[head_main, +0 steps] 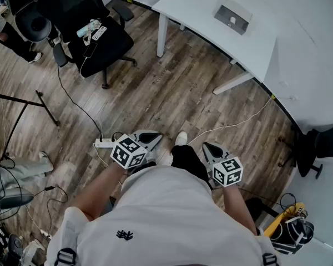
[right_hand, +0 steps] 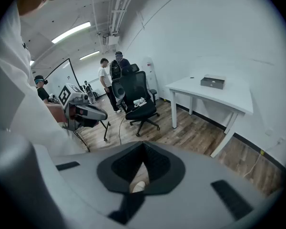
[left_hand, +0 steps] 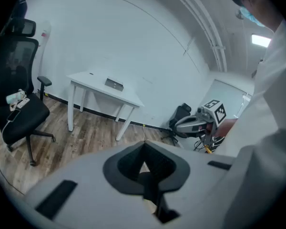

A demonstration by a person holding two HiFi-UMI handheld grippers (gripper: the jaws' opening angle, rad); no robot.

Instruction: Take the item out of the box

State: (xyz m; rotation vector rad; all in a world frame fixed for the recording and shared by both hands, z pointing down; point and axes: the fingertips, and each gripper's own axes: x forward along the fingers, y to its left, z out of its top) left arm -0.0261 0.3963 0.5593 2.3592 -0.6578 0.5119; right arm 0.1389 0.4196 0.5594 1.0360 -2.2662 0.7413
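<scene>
Head view: a person stands on the wood floor (head_main: pixel 155 87), well apart from the white worktop (head_main: pixel 188 7), with both grippers held close to the body. The grey box (head_main: pixel 232 16) lies flat on the worktop, untouched; what it contains cannot be made out from any view.

The left gripper (head_main: pixel 153 137) points obliquely down at the floor short of the worktop. Left gripper view: its jaws are closed tip to tip with nothing between them, and the worktop and box stand far beyond them, against the wall.

The right gripper (head_main: pixel 207 147) also points down at the floor short of the worktop. Right gripper view: its jaws are likewise pressed together and hold nothing.

A black office chair (head_main: pixel 94 37) with small objects on its seat stands on the floor off the worktop's left end, as the head view shows it.
</scene>
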